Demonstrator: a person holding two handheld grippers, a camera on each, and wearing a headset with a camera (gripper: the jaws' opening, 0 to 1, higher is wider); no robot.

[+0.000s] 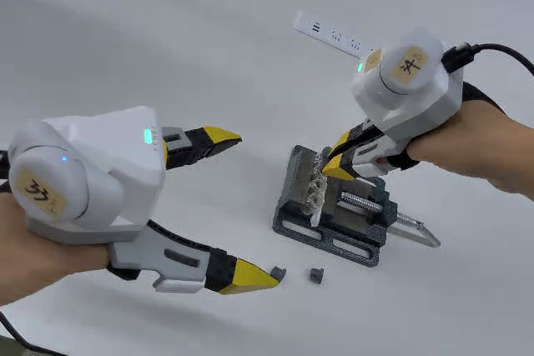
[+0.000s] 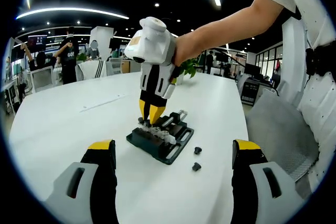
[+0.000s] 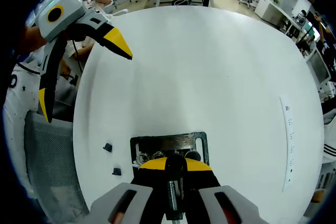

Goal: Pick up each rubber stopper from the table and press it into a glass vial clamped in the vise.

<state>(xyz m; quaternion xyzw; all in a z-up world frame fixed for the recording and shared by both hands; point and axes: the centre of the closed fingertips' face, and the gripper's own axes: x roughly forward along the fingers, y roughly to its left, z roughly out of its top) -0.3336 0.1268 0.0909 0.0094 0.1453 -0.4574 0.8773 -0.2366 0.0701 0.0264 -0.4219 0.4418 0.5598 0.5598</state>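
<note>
A dark metal vise point(image 1: 294, 174) point(image 2: 176, 148) point(image 3: 168, 142) stands on the white table and clamps a row of clear glass vials point(image 1: 315, 193) point(image 2: 157, 128) point(image 3: 147, 157). My right gripper point(image 1: 334, 164) point(image 2: 149, 115) point(image 3: 175, 162) points down onto the vials, its yellow tips shut on a small dark rubber stopper. Two loose dark stoppers point(image 1: 315, 274) point(image 2: 197, 150) point(image 3: 107, 147) lie on the table beside the vise. Left of the vise, my left gripper point(image 1: 242, 206) point(image 2: 170, 153) hovers wide open and holds nothing. One of its tips is close to the second stopper point(image 1: 278, 273) point(image 2: 196, 167) point(image 3: 116, 171).
A long white strip point(image 1: 334, 37) point(image 2: 102, 103) point(image 3: 287, 145) lies on the table beyond the vise. The vise's screw handle point(image 1: 415, 228) sticks out toward my right arm. Office chairs and people stand past the table's edge.
</note>
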